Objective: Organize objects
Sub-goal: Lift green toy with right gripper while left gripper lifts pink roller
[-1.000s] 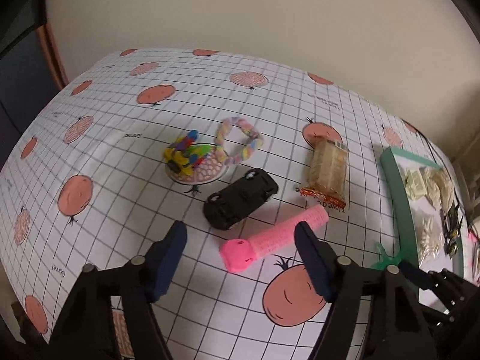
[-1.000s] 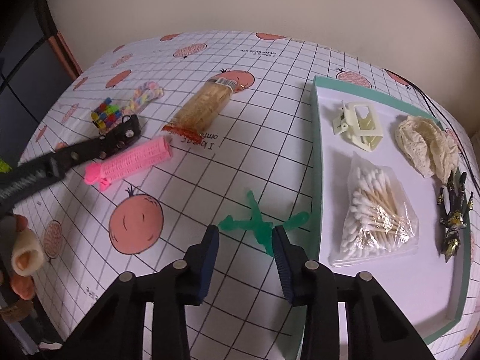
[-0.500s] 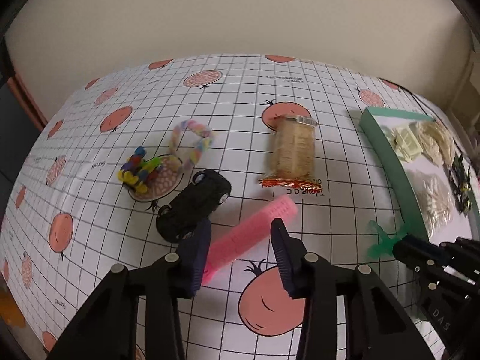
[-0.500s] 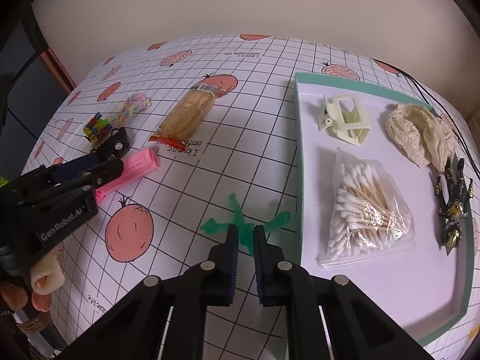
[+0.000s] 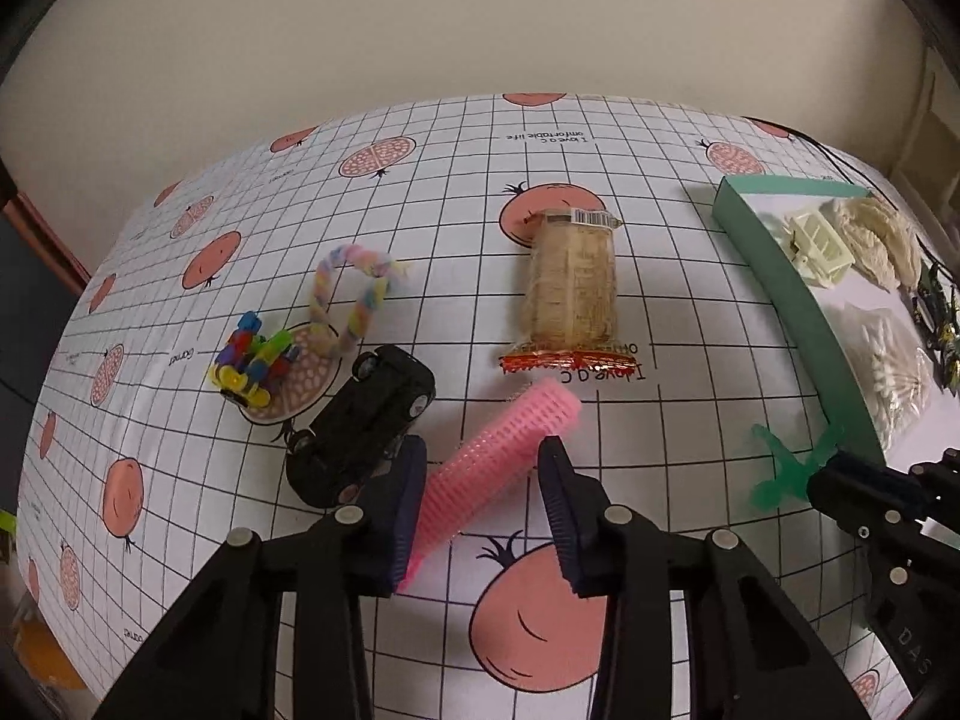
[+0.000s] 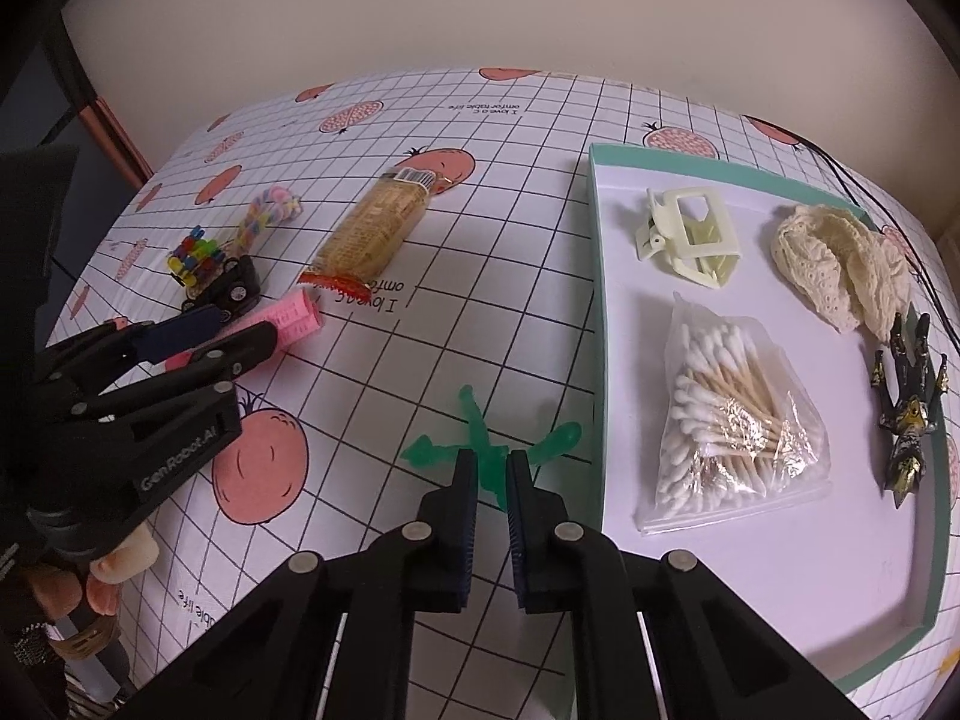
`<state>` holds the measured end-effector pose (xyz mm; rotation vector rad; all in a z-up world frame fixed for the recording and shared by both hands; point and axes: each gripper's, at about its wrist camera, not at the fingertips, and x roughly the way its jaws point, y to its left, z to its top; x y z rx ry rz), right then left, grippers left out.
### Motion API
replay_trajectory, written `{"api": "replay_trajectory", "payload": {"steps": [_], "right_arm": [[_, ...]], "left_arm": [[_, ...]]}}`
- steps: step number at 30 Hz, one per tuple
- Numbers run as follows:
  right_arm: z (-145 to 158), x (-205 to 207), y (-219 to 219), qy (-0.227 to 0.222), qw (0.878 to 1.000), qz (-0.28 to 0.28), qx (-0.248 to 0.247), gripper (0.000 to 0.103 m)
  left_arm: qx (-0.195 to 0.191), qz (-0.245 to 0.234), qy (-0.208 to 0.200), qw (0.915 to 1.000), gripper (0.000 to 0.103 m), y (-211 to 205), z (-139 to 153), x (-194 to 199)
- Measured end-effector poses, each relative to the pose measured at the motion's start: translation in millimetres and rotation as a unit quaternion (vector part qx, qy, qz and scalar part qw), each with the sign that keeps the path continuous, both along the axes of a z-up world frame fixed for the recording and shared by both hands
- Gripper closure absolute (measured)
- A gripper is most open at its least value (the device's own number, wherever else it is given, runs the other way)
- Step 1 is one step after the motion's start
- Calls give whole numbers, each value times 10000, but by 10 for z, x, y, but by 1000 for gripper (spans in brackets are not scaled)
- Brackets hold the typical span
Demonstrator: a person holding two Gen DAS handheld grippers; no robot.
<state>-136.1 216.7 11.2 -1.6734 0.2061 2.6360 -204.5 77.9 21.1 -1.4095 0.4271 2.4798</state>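
On the fruit-print table (image 5: pixel 660 312), I've set my left claw (image 5: pixel 483 516) open astride the pink hair roller (image 5: pixel 492 468), whose long axis runs toward upper right; my right claw (image 6: pixel 492 504) pinches the green figure (image 6: pixel 489 456) beside the tray (image 6: pixel 594 300).

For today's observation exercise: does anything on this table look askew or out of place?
Yes. The black toy car lies tipped on its side beside the pink roller, wheels showing. Five other items lie outside the tray.

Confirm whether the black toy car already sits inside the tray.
No, the black toy car lies on the tablecloth, left of the teal tray.
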Motion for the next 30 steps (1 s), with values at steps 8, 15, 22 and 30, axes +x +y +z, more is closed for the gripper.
{"api": "replay_trajectory", "payload": {"steps": [8,15,22,30], "right_arm": [[-5,4,3,6,10000,-14,-38,93],[-6,17,20,22,9999,-38,-103,93],[-6,10,25,7,9999,-15,-117,93],[25,25,14,1,10000,57,-77,101]], "left_arm": [[24,25,-5,10000,59,-3,-49,-56],[-60,-38,-60,10000,58,64,-97,-60],[-87,-47,-175,9998,68,75,-76,-22],[-47,38,-272,9996,79,17,-48,-21]]}}
